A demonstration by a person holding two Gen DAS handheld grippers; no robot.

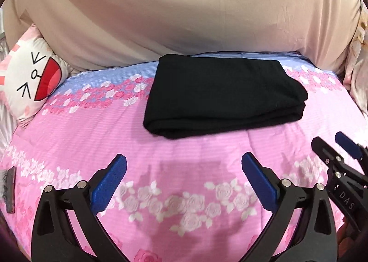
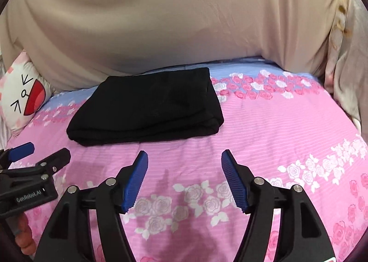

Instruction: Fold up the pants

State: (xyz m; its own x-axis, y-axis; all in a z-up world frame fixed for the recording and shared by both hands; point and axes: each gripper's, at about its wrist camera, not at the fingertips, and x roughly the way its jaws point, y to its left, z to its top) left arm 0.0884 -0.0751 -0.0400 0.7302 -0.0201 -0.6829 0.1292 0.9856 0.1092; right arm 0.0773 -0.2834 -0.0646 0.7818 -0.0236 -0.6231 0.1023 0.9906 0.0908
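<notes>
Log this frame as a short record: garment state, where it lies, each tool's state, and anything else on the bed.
garment: black pants, folded into a compact rectangle, layers stacked at the near edge
location: on the pink floral bedspread, close to the beige cover behind it
left tool: open, nothing between the fingers, short of the pants
right tool: open, empty, also short of the pants
contact: neither tool touches the pants
other: cartoon-face pillow at the left edge
</notes>
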